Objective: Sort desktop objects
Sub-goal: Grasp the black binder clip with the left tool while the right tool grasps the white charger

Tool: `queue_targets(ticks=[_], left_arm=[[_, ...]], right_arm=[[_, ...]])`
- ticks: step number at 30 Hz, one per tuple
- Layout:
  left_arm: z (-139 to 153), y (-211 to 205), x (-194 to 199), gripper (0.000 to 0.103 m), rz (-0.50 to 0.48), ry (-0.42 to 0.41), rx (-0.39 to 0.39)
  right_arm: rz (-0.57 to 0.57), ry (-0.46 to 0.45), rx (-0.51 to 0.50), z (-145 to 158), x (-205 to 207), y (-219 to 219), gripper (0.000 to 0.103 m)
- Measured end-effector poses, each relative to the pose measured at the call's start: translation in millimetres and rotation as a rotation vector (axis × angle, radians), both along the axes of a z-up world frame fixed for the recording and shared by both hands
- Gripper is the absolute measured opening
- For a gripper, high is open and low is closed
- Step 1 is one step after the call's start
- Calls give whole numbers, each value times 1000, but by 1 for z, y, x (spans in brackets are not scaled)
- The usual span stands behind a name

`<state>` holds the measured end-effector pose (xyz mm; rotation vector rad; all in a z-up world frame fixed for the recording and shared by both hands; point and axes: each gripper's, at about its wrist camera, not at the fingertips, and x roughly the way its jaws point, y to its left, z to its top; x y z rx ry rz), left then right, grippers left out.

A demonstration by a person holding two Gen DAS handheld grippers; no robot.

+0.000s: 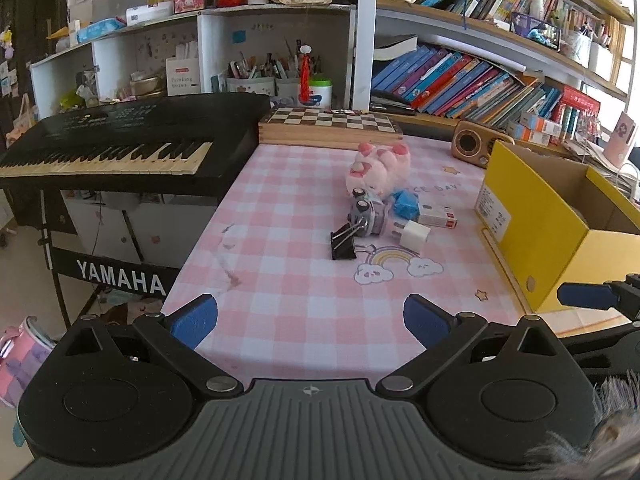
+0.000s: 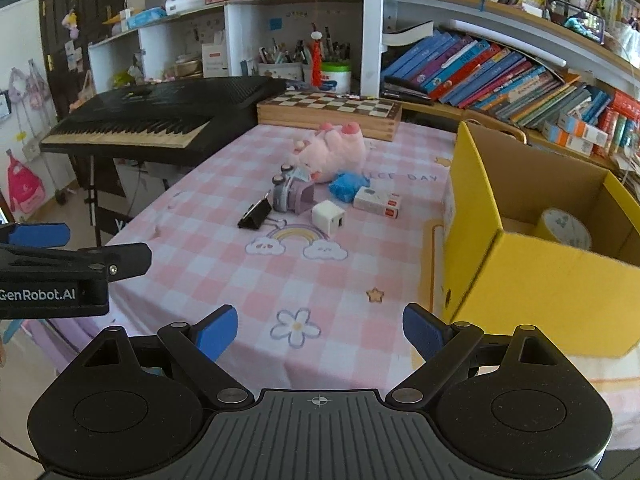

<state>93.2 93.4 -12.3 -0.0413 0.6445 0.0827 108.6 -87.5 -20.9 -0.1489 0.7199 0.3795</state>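
Note:
A small pile lies mid-table on the pink checked cloth: a pink plush toy (image 1: 380, 166) (image 2: 334, 150), a grey-purple toy car (image 1: 368, 212) (image 2: 290, 196), a black binder clip (image 1: 345, 240) (image 2: 256, 214), a white charger cube (image 1: 415, 234) (image 2: 328, 216), a blue crumpled item (image 1: 406, 204) (image 2: 346, 186) and a small white-red box (image 1: 438, 216) (image 2: 378, 201). A yellow cardboard box (image 1: 532, 216) (image 2: 520, 276) stands at the right with a tape roll (image 2: 564, 228) inside. My left gripper (image 1: 310, 320) and right gripper (image 2: 320, 330) are both open and empty, near the table's front edge.
A black Yamaha keyboard (image 1: 120, 144) (image 2: 160, 120) stands left of the table. A wooden chessboard box (image 1: 330, 124) (image 2: 328, 110) and a wooden radio (image 1: 474, 144) sit at the back. Shelves of books (image 1: 460, 76) and pen cups (image 2: 288, 66) line the wall behind.

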Motion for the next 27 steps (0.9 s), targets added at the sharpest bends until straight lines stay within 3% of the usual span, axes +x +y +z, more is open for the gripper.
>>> queue_targets(ticks=[15,18,20,27], left_arm=[[-8,5,67,98,43,37,0],[-12,4,81,98,51,40,9],[-15,4,90,93,52,41,5],[-29,1,132,71,-16,102,-57]], right_arm=[[96,12,-28,-17,71,18,86],[110,28,-43,-24,84,23,77],[111,35,-63,-29,93,27,69],[98,53,-79,-42,121,29,68]])
